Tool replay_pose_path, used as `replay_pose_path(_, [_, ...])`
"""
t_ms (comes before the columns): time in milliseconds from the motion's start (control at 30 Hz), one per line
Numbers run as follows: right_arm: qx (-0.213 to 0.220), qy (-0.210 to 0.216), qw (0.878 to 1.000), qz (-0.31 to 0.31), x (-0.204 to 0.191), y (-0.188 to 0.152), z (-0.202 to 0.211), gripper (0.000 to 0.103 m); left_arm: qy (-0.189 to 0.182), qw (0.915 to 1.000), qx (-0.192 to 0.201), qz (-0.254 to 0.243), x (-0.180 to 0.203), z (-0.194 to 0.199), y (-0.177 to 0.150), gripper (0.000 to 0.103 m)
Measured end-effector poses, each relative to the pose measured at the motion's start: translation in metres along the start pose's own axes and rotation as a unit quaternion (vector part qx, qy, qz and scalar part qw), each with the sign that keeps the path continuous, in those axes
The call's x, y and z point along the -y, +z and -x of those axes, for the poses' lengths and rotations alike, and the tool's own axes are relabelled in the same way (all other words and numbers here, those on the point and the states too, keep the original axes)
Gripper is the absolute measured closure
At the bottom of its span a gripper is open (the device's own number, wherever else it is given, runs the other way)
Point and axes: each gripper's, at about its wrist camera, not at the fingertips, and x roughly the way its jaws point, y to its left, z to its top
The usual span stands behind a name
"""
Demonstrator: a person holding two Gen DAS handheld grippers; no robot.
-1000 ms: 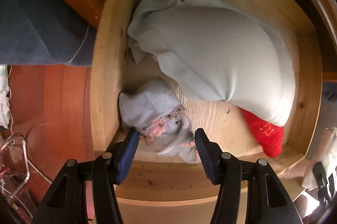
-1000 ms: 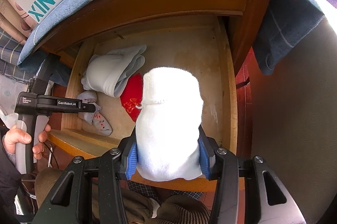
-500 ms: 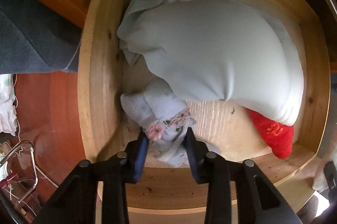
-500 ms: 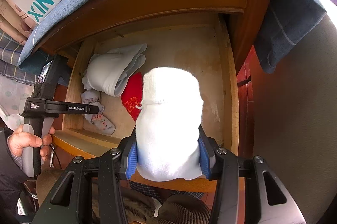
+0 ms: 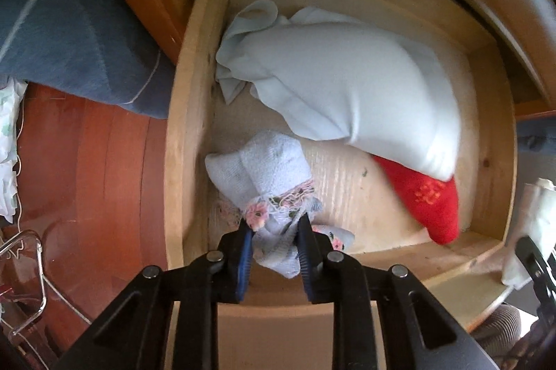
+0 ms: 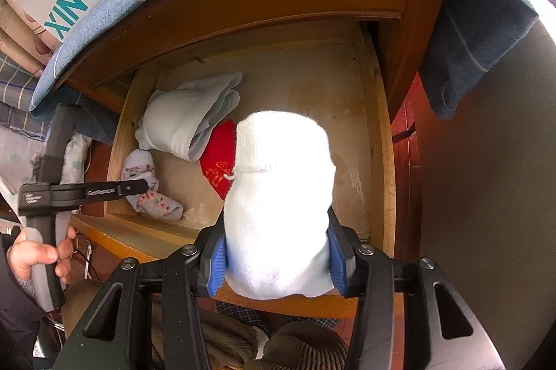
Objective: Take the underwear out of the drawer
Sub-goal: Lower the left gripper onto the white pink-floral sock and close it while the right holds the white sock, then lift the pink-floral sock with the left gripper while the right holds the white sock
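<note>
The left gripper [image 5: 274,232] is closing its jaws on the floral pale-blue underwear [image 5: 267,175] at the wooden drawer's [image 5: 180,140] near left corner. The right gripper [image 6: 276,260] grips a white rolled garment [image 6: 278,196] above the drawer front.

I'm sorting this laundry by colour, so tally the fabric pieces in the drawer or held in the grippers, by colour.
Pale blue-white folded cloth: 1
Lilac floral piece, between the closing jaws of the left gripper: 1
Red piece: 1
White bundle, clamped in the right gripper: 1
Total: 4
</note>
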Motion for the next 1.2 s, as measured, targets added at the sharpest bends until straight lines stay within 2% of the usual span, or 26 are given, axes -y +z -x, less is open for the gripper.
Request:
replay_pose_path(233, [0.001, -0.001, 1.000, -0.002, 0.000, 0.000, 0.000, 0.058, -0.010, 0.9985, 0.053, -0.007, -0.010, 0.041, -0.022, 0.080])
replay_pose_path(367, [0.003, 0.000, 1.000, -0.002, 0.000, 0.000, 0.000, 0.058, -0.014, 0.9968, 0.079, -0.008, -0.014, 0.063, -0.024, 0.080])
replay_pose_path(633, [0.002, -0.004, 1.000, 0.000, -0.001, -0.001, 0.001, 0.058, -0.018, 0.9936, 0.109, -0.025, -0.013, 0.101, -0.044, 0.080])
replay_pose_path(800, [0.002, -0.006, 1.000, 0.002, -0.001, 0.000, 0.000, 0.058, -0.019, 0.9908, 0.130, -0.033, -0.011, 0.119, -0.044, 0.080])
replay_pose_path(1200, [0.006, -0.010, 1.000, 0.005, -0.002, -0.001, 0.002, 0.058, -0.031, 0.9776, 0.199, -0.060, -0.003, 0.202, -0.063, 0.080])
